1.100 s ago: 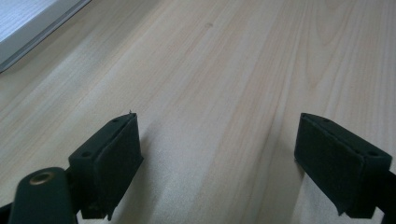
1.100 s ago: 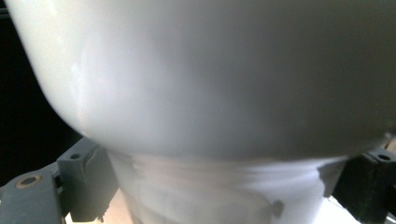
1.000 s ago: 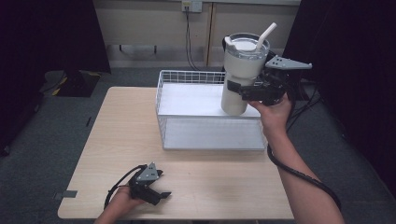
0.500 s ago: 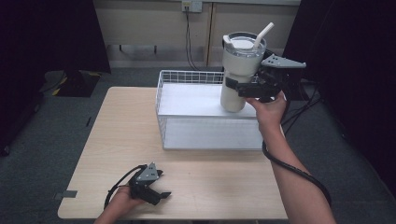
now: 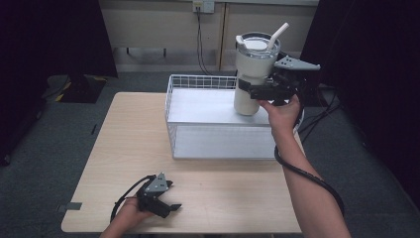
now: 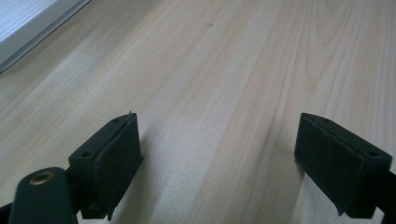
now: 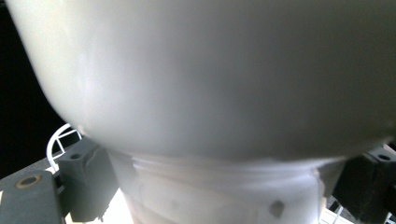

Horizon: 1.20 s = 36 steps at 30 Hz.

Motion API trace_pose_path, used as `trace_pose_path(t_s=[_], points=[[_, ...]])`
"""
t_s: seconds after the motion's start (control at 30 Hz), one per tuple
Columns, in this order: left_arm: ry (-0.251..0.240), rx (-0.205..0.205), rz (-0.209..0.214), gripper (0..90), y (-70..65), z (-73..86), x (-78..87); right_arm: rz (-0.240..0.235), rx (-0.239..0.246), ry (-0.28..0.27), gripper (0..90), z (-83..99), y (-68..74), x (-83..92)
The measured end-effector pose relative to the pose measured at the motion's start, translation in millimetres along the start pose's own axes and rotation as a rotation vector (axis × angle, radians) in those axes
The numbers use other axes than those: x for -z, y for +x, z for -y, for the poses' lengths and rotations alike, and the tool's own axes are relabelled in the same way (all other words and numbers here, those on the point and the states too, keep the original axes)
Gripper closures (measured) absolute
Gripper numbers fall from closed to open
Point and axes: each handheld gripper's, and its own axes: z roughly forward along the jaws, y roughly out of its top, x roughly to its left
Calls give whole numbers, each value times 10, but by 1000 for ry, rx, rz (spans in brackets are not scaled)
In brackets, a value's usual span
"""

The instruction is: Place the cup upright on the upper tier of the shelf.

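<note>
A tall white tumbler (image 5: 251,74) with a lid and a straw is held in the air over the right end of the white wire basket (image 5: 193,87). My right gripper (image 5: 252,91) is shut on the tumbler's narrow lower part from the right. In the right gripper view the tumbler (image 7: 210,93) bulges wide above the jaws, which press on its lower body from both sides. My left gripper (image 5: 171,207) rests low on the table near the front edge, open, with bare wood between its fingers (image 6: 109,165).
The light wooden table (image 5: 133,144) has bare room left of and in front of the basket. A corner of the basket's white base (image 6: 28,23) lies ahead of the left gripper. Cupboards and a cable stand behind the table.
The right gripper has lifted the tumbler higher and slightly back over the basket's right end. The left gripper has not moved.
</note>
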Motion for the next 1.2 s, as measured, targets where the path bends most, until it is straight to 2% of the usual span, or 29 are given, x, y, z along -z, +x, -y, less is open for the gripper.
trace_pose_path(t_s=[0.37,1.2], points=[[-1,0,0,140,0,0,-1,14,-5,0,96,40,-44,-62],[-1,0,0,139,0,0,-1,31,-9,11,96,94,-41,-218]])
